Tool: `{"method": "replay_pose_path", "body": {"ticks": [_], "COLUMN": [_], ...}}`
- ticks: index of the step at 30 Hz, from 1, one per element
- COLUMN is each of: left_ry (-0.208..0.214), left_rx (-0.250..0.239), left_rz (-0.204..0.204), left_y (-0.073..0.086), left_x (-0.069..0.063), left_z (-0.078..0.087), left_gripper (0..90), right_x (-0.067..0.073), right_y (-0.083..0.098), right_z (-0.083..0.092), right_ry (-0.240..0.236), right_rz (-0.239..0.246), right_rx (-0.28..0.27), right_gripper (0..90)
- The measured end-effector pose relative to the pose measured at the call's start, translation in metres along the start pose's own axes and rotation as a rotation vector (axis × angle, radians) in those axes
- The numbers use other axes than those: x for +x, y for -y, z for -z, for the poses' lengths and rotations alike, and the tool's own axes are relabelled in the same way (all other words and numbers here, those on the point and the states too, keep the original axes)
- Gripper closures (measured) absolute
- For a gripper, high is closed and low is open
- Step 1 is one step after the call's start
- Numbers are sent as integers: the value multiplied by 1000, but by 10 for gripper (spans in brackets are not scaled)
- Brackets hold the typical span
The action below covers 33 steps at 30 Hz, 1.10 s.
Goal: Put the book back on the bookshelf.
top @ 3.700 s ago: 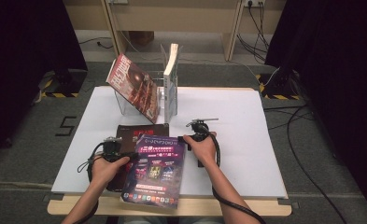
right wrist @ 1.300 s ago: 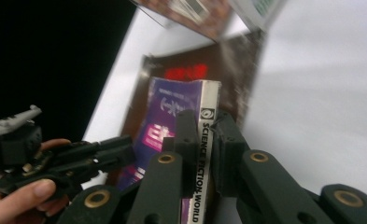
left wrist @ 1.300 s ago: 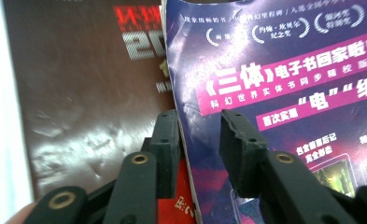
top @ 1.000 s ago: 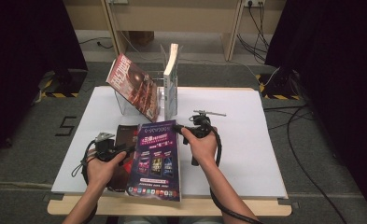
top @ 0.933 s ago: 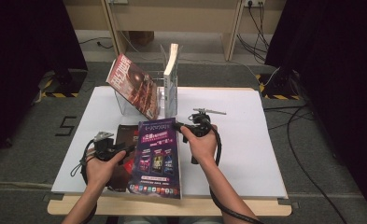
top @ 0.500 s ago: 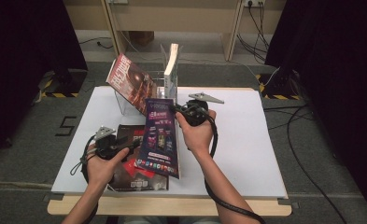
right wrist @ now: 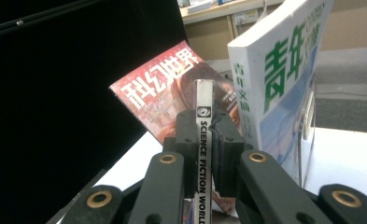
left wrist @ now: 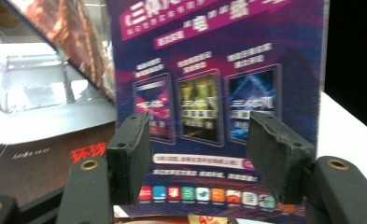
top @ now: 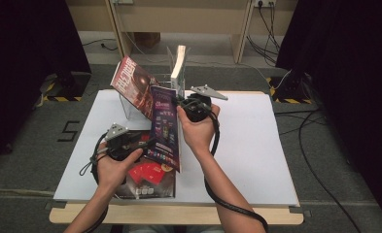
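A purple magazine stands on edge above the table, with my right gripper shut on its spine near the top. In the right gripper view the jaws pinch the white spine printed "SCIENCE FICTION WORLD". My left gripper is beside the magazine's lower left and stands open. Its jaws have just been opening. In the left gripper view the purple cover faces me beyond the pads, with nothing between them. A black and red magazine lies flat under my left hand.
A clear acrylic rack stands at the back of the white table top. A red magazine leans in it, and a white book with green characters stands upright to its right. Cables trail from both grippers.
The purple magazine has been tipped from flat on the black one to upright and carried toward the rack. The left gripper has let go of it. Both hands have risen.
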State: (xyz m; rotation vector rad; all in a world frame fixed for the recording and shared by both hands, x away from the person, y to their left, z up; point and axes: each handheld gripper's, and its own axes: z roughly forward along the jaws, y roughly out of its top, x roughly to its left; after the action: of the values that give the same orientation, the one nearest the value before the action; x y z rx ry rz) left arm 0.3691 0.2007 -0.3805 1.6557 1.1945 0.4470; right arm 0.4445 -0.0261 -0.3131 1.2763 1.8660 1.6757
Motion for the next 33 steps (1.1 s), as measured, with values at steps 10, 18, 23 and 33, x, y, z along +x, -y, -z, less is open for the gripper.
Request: {"method": "replay_pose_path", "body": {"ticks": [10, 18, 23, 33], "left_ry": [-18, -29, -40, -67], "left_rx": [-30, -32, -31, -41], "left_rz": [-57, -97, -110, -135], "left_y": [-27, -31, -29, -33], "left_x": [-20, -38, -48, -56], "left_z": [-16, -33, -41, -52], "left_gripper": [348, 334, 310, 301], "right_x": [8, 6, 5, 6], "right_y": [-5, -5, -4, -2], "right_z": [-11, -11, -12, -12], "right_ry": [12, 16, 21, 25], "right_rz": [13, 16, 22, 28], "right_rx": [-8, -2, 4, 4], "right_gripper": [838, 838, 838, 838]}}
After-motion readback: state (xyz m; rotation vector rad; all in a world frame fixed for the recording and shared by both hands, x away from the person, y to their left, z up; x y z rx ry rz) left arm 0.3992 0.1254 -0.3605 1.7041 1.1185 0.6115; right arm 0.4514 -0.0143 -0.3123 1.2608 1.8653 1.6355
